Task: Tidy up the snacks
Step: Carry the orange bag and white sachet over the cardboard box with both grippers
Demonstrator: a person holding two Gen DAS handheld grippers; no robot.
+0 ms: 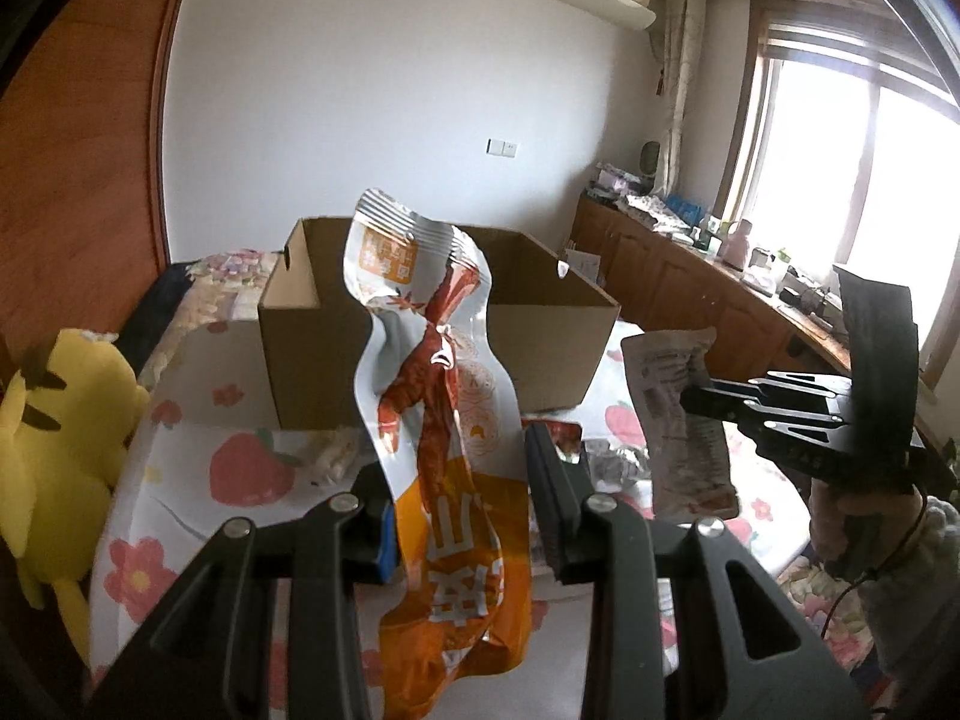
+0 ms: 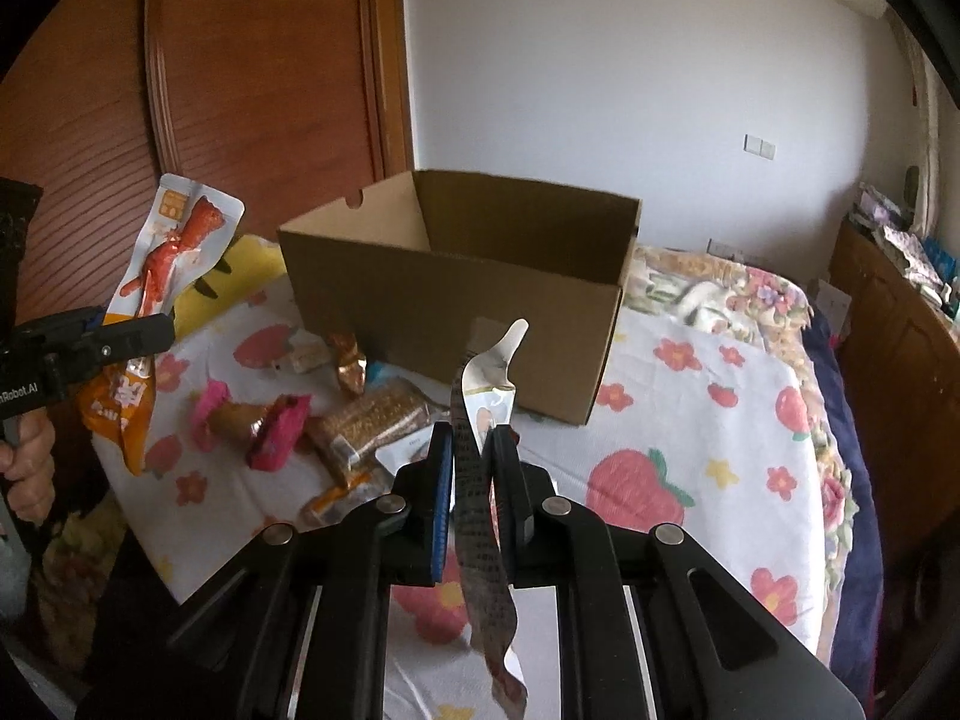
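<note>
My left gripper (image 1: 462,504) is shut on an orange and white snack packet (image 1: 432,396) and holds it upright in the air in front of an open cardboard box (image 1: 300,354). The same packet (image 2: 162,276) shows at the left of the right wrist view. My right gripper (image 2: 471,468) is shut on a silver-white snack packet (image 2: 480,516), seen edge-on, held above the bed near the box (image 2: 456,300). That packet (image 1: 684,420) and the right gripper (image 1: 708,399) show to the right in the left wrist view.
The box stands on a bed with a flower and strawberry sheet (image 2: 690,420). Several loose snacks (image 2: 360,426) lie in front of the box. A yellow plush toy (image 1: 60,450) sits at the bed's left edge. A wooden counter (image 1: 690,276) runs under the window.
</note>
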